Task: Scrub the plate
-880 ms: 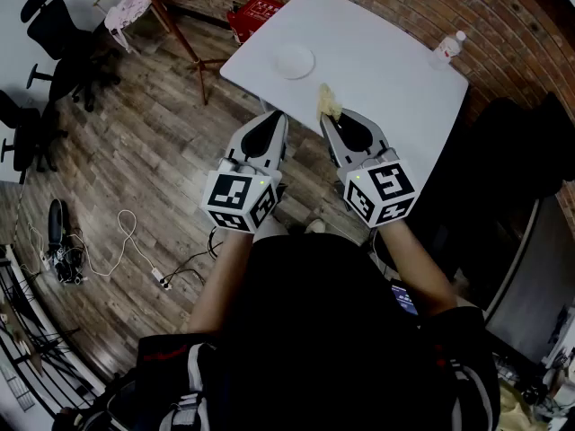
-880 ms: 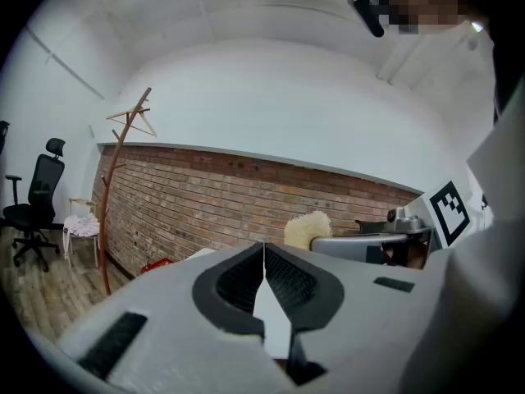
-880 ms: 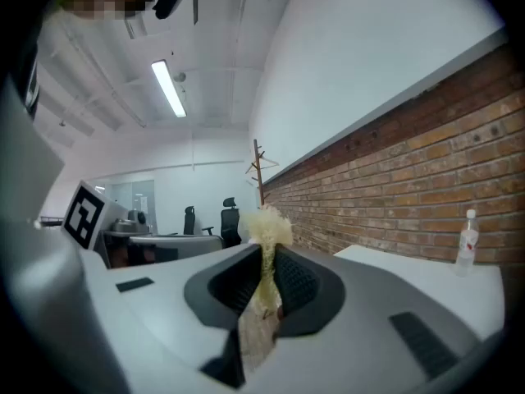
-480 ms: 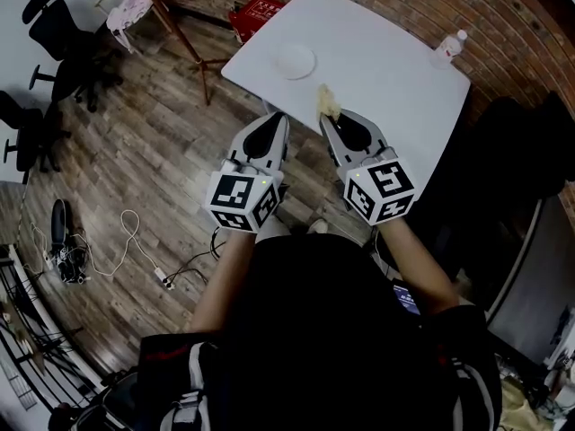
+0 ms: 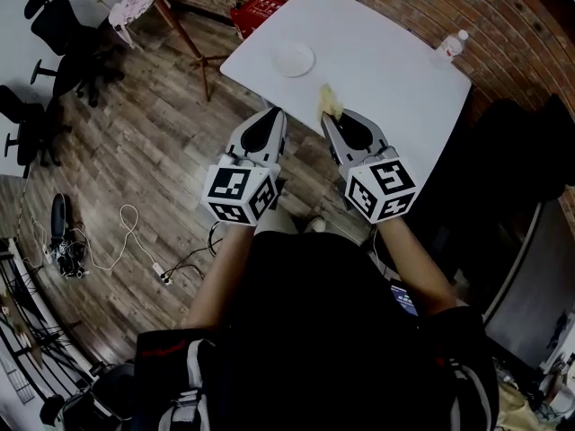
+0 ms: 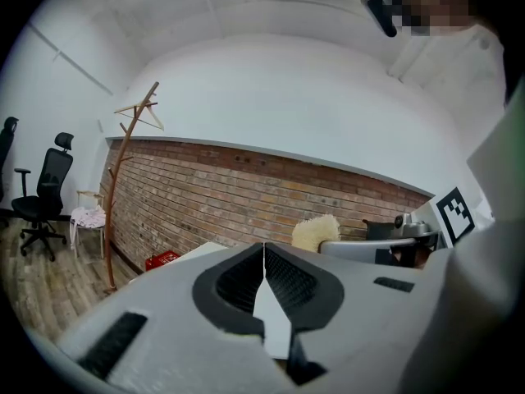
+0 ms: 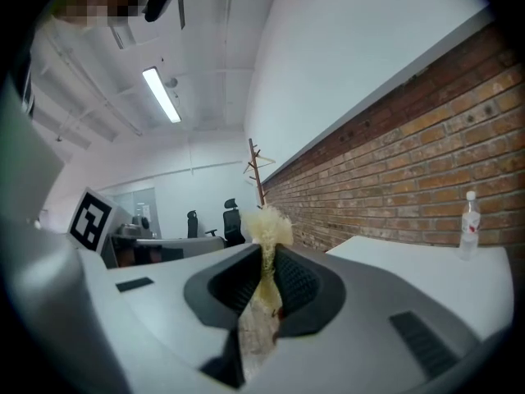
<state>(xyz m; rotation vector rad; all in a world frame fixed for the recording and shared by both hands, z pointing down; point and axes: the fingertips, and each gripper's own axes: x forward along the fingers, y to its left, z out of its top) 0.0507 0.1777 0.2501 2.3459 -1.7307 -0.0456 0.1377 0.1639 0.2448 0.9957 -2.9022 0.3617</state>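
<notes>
- My right gripper [image 5: 327, 119] is clenched on a pale yellow scrubber [image 5: 329, 102]; my left gripper [image 5: 275, 115] is closed on nothing.
- The plate [image 5: 294, 60] sits on the white table [image 5: 386, 74], ahead and slightly left of the scrubber, untouched, more in line with my left gripper.

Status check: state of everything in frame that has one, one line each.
left tongs: shut, nothing between them
right tongs: shut on the sponge
sponge: clamped, sticking out past the tips
plate: flat on the table, clear of both tongs
bottle: upright near the table's far corner
</notes>
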